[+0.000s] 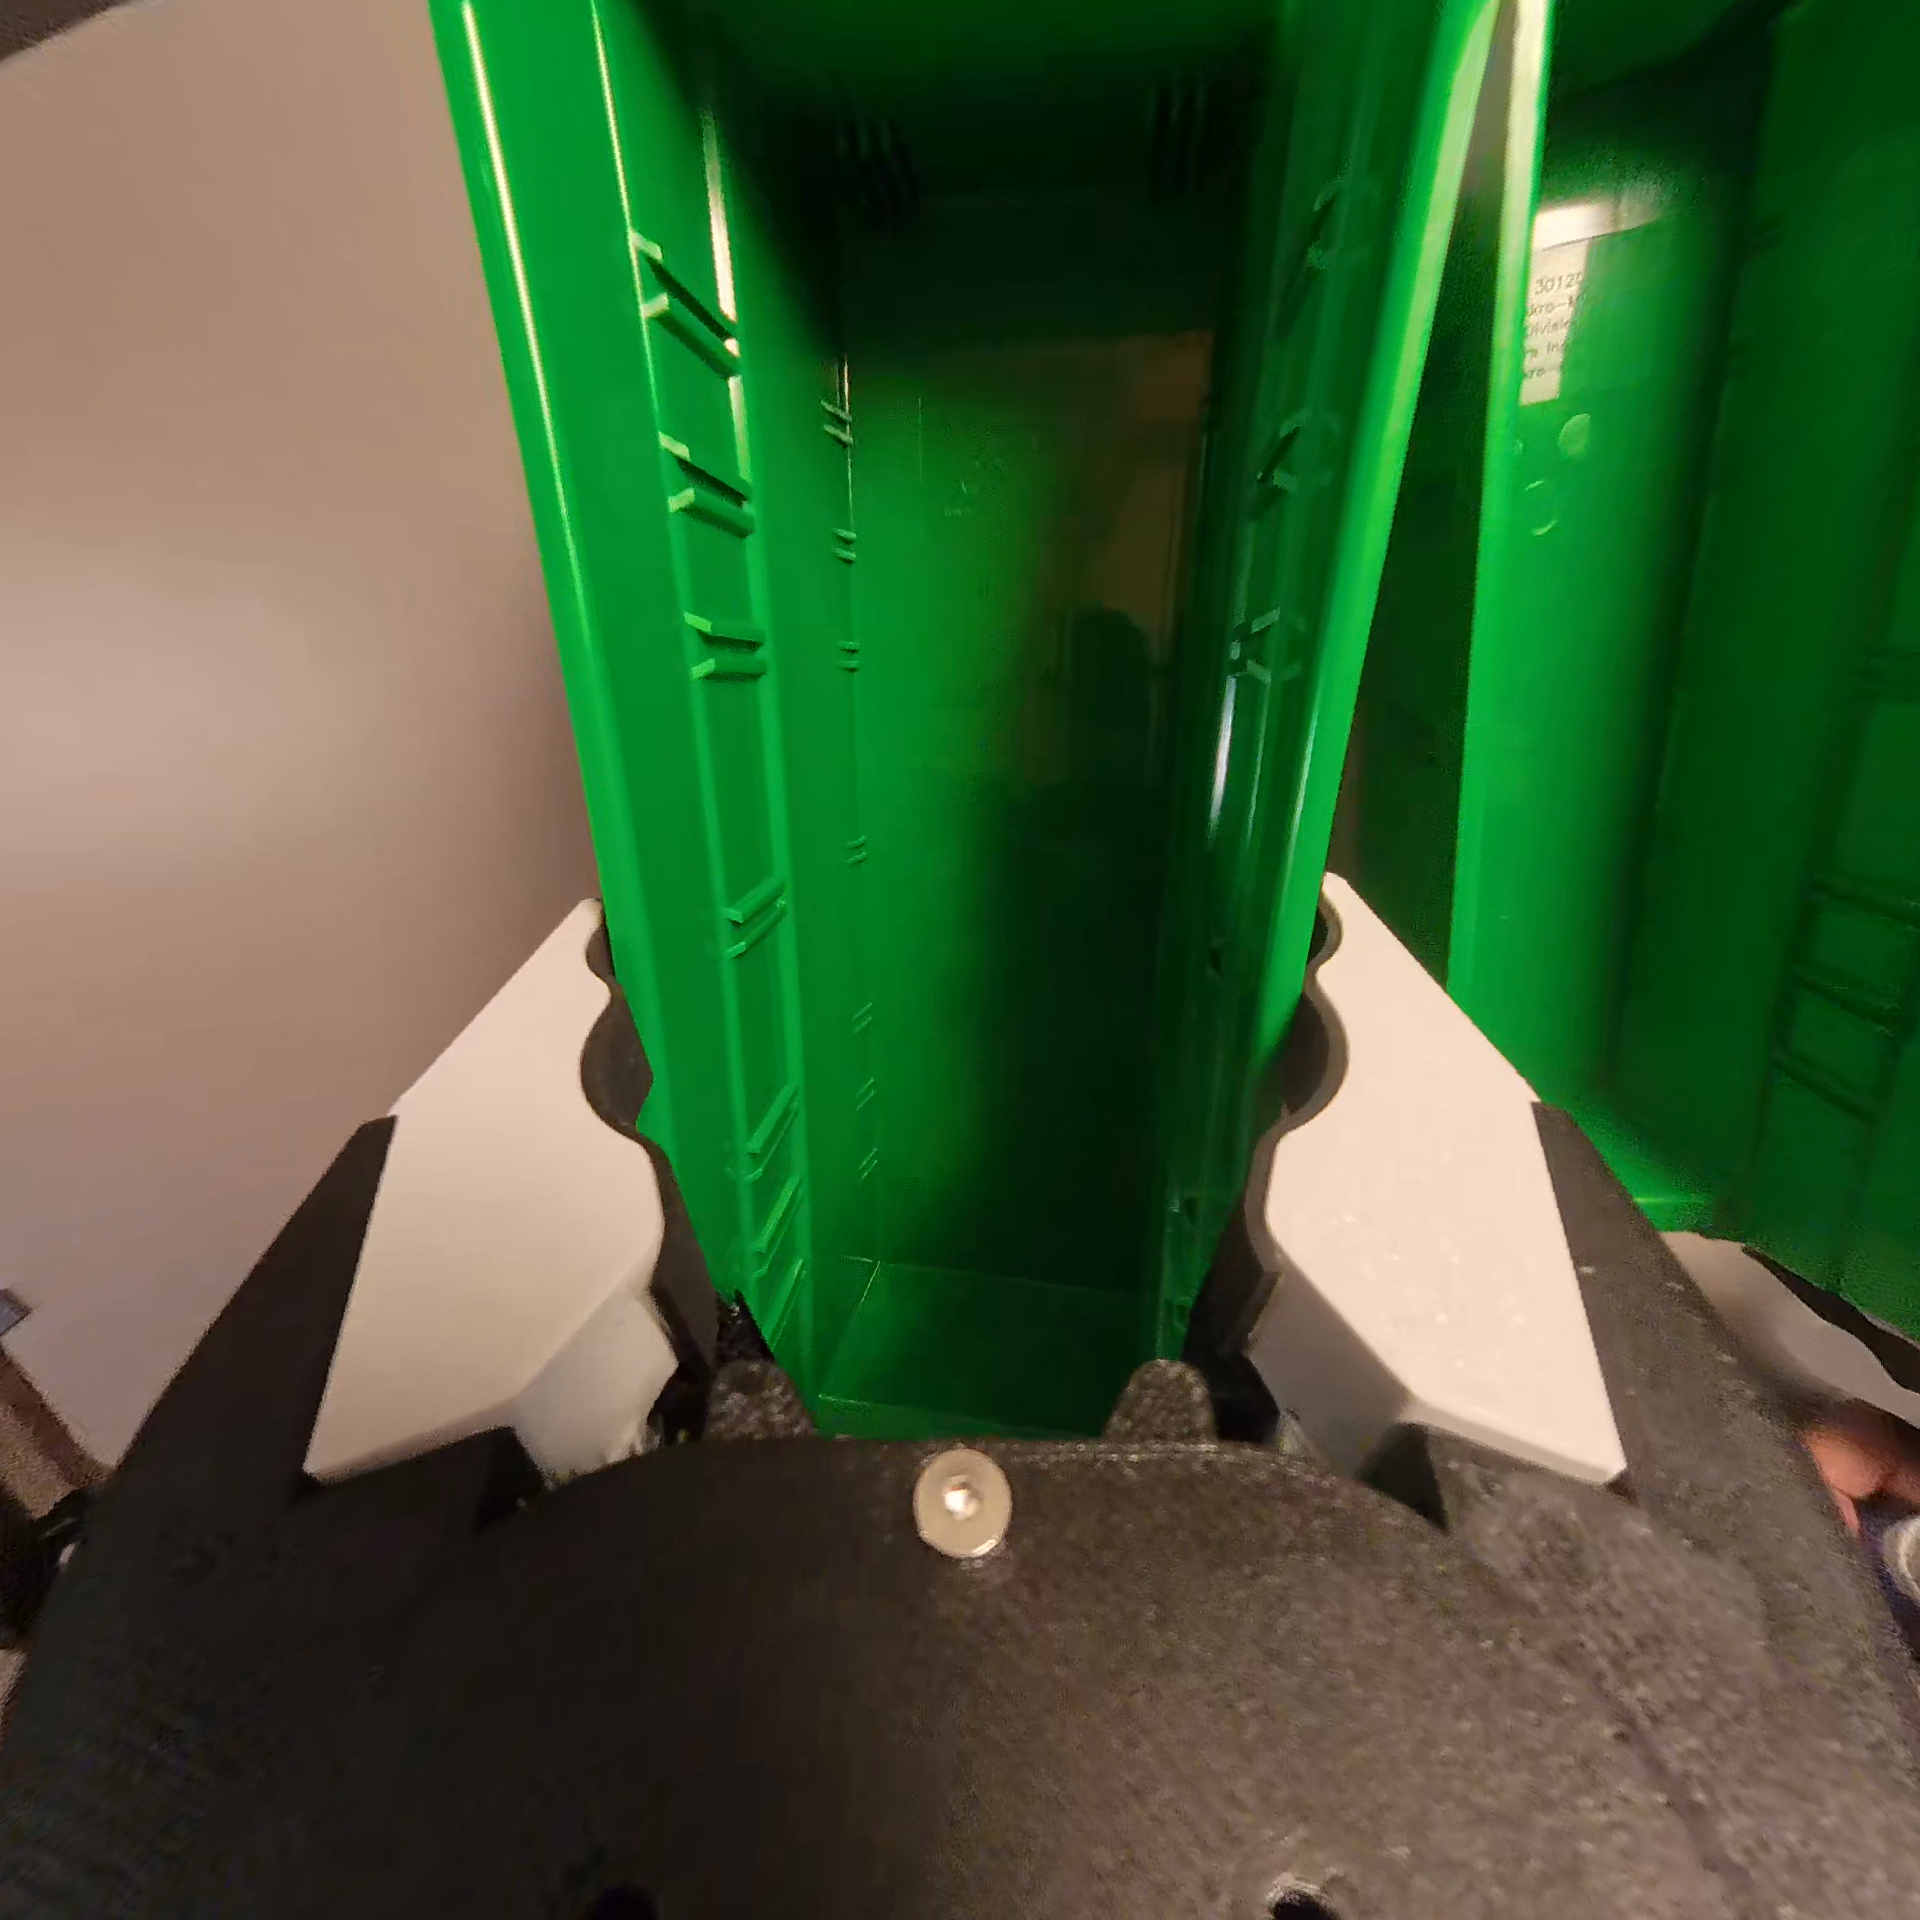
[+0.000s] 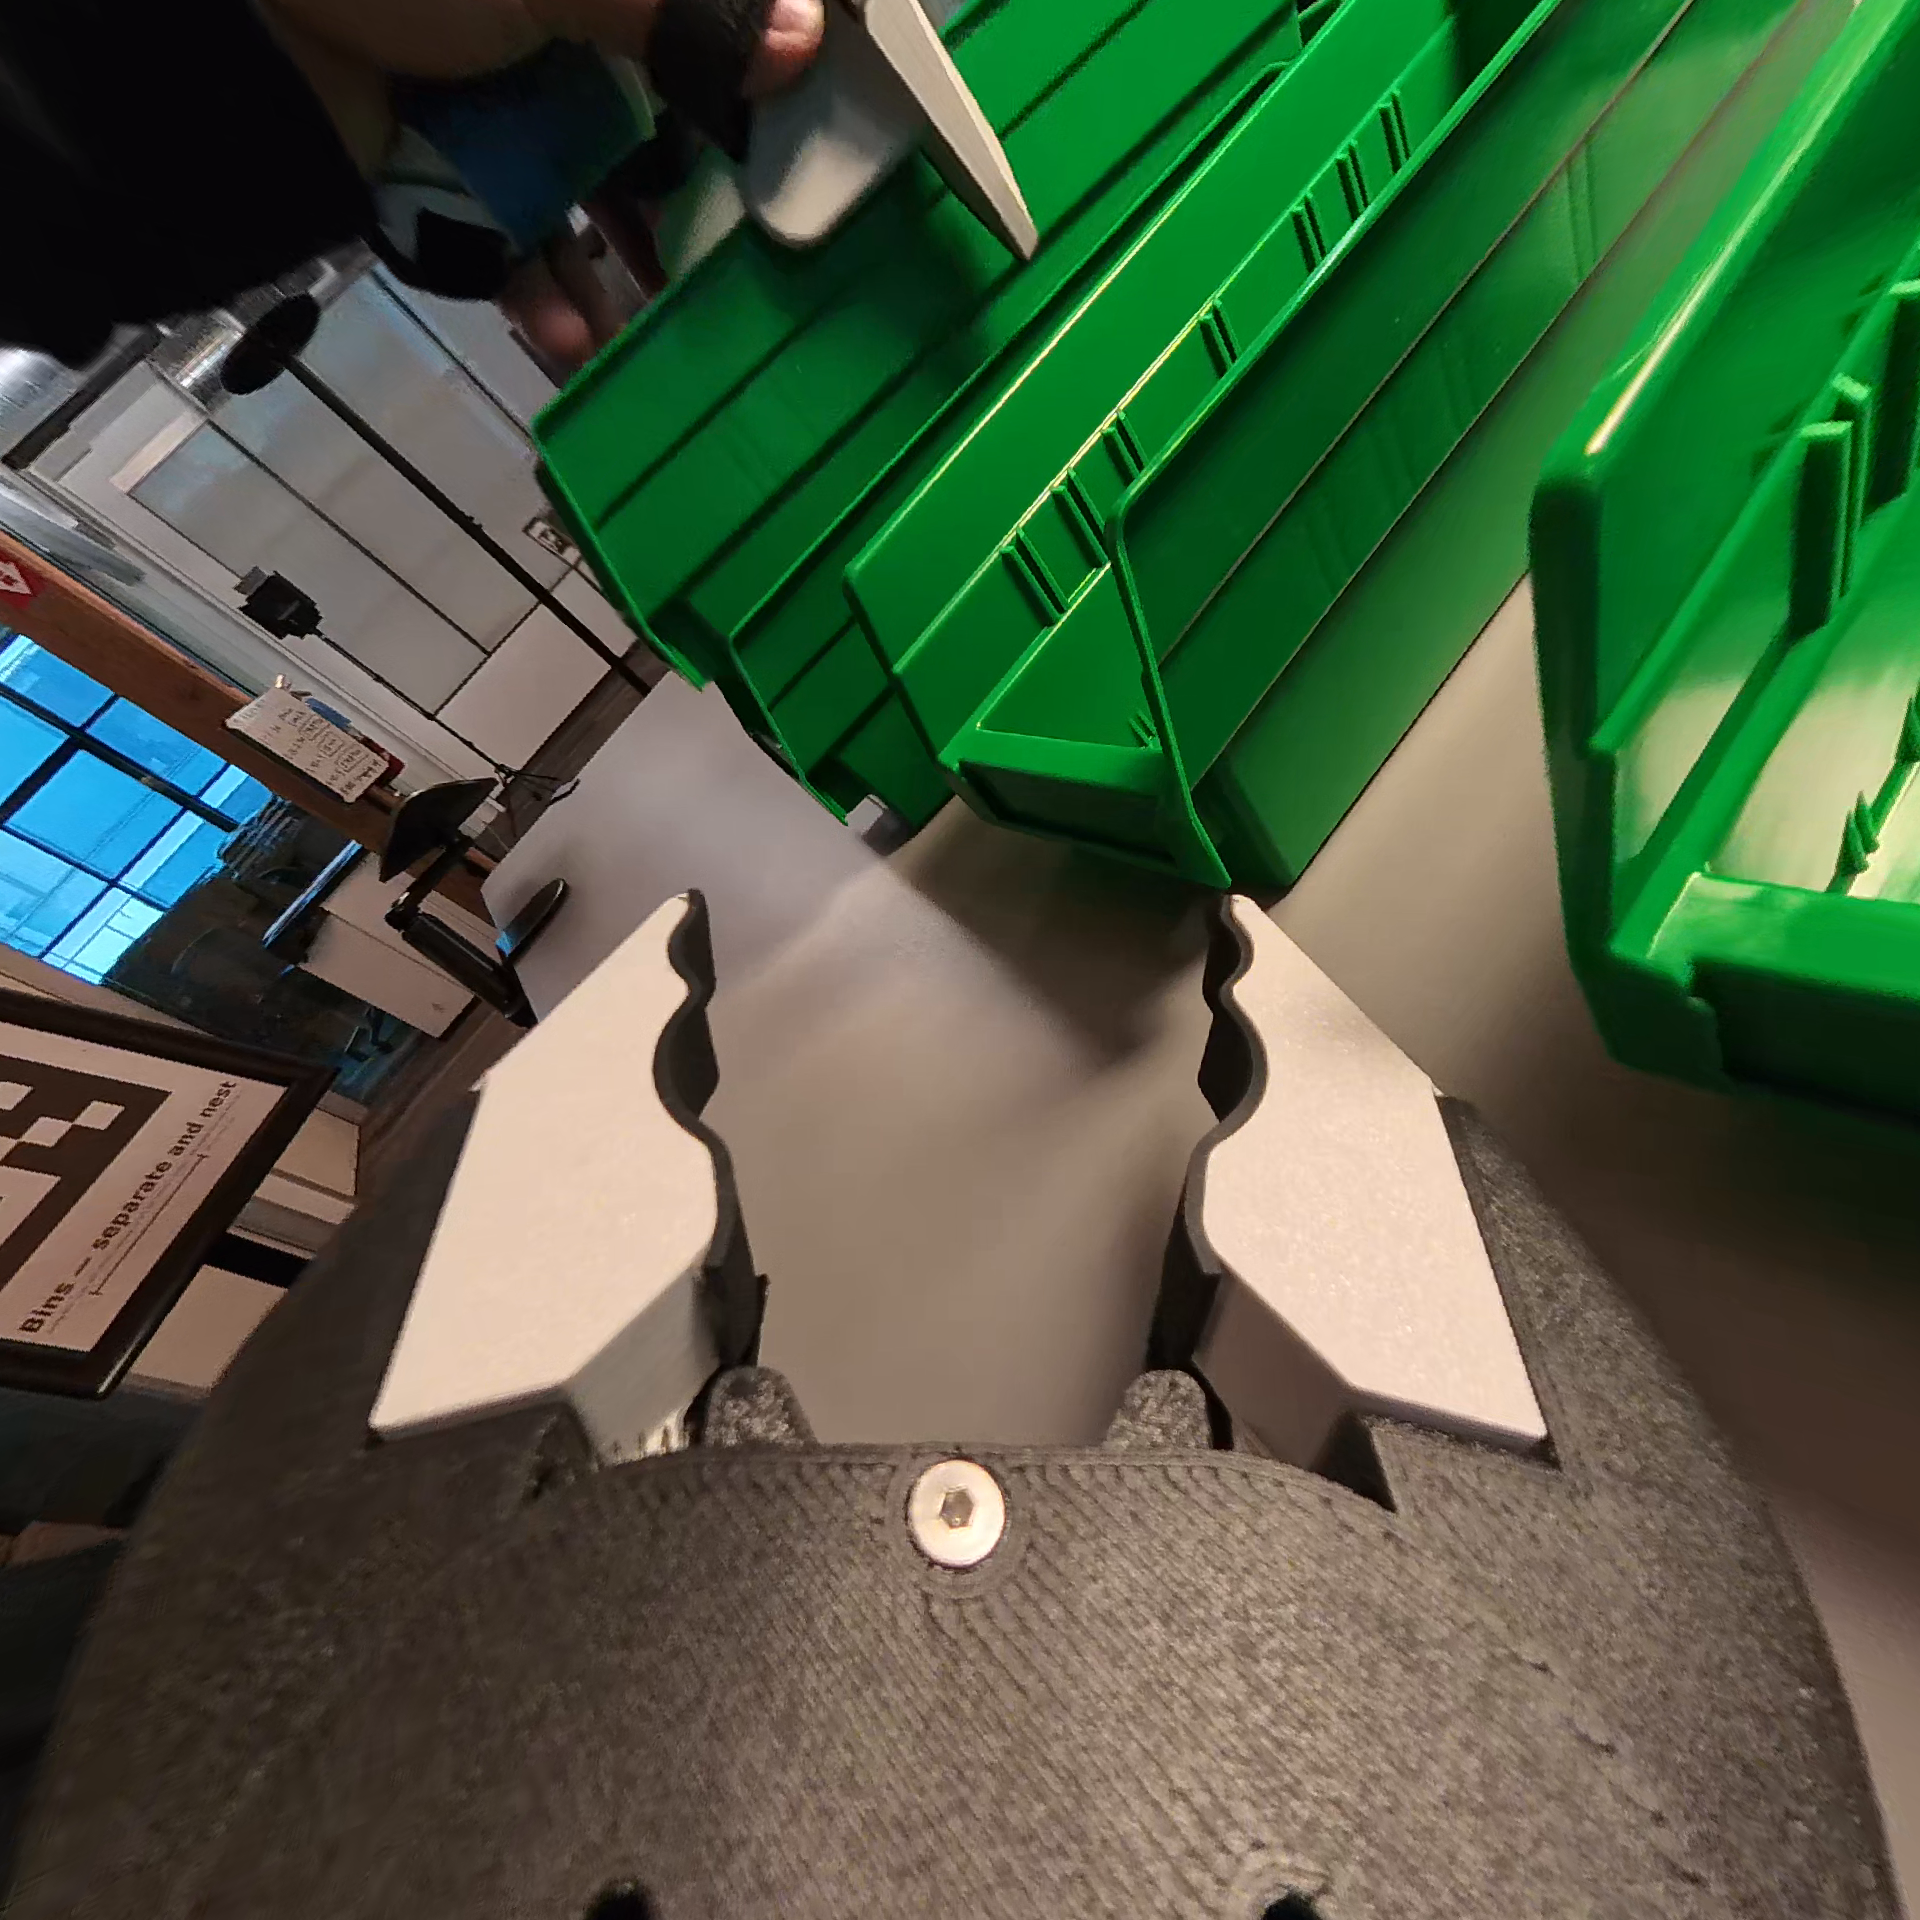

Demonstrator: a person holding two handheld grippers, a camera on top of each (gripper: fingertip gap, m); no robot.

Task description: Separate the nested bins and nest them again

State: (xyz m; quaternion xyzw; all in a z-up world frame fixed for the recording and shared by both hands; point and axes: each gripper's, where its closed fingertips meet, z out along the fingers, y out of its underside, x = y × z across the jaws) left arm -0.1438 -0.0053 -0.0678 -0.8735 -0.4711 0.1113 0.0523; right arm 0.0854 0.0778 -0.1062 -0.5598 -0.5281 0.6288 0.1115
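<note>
Your left gripper (image 1: 961, 935) has a long, narrow green plastic bin (image 1: 997, 727) running lengthwise between its white fingers (image 1: 488, 1143). Both dark wavy pads sit against the bin's outer side walls, so the bin is clamped across its width, open top facing the camera. Its ribbed inner walls and floor show clearly.

Just right of that held bin, a second green plastic bin (image 1: 1662, 623) shows its underside, with a small white label (image 1: 1558, 301) near the top.

Your right gripper (image 2: 961, 997) stands apart, fingers wide, only the grey tabletop (image 2: 966, 1143) between them. Nothing is in its grasp.

Beyond the right gripper's fingertips, the same held bin (image 2: 790, 436) appears tilted, with the left gripper's pale finger (image 2: 935, 114) on its upper part. Beside it and nearer the right gripper lies another green bin (image 2: 1299, 520) on the tabletop. A further green bin (image 2: 1766, 727) sits well right of the held bin, blurred at the frame edge.

A framed sign (image 2: 114, 1205) stands far left of the held bin.
</note>
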